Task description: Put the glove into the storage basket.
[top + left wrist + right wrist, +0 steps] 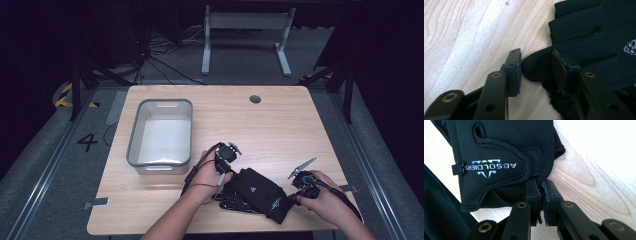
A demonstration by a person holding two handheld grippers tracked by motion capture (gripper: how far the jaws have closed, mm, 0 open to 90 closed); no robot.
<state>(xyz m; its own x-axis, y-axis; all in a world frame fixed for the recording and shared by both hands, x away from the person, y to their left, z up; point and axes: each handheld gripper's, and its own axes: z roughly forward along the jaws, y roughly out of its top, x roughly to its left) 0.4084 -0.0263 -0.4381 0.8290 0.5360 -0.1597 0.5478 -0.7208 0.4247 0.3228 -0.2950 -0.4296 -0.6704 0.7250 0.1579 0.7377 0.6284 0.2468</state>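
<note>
A black glove (260, 192) lies flat near the table's front edge, between my two hands. In the left gripper view, one fingertip of the glove (536, 67) sits between the pads of my left gripper (537, 70). The pads stand a little apart from the fingertip or barely graze it. My left gripper (224, 184) points down at the glove's left end. My right gripper (541, 195) is shut on the thin cuff edge of the glove (506, 150), beside white lettering and a pull tab. It holds the glove's right end (291, 197).
A grey plastic bin (134, 135) stands at the table's left. A round cable hole (255, 99) sits near the far edge. More black fabric (439, 205) lies beside the glove. Bare wood (300, 125) stretches behind the hands.
</note>
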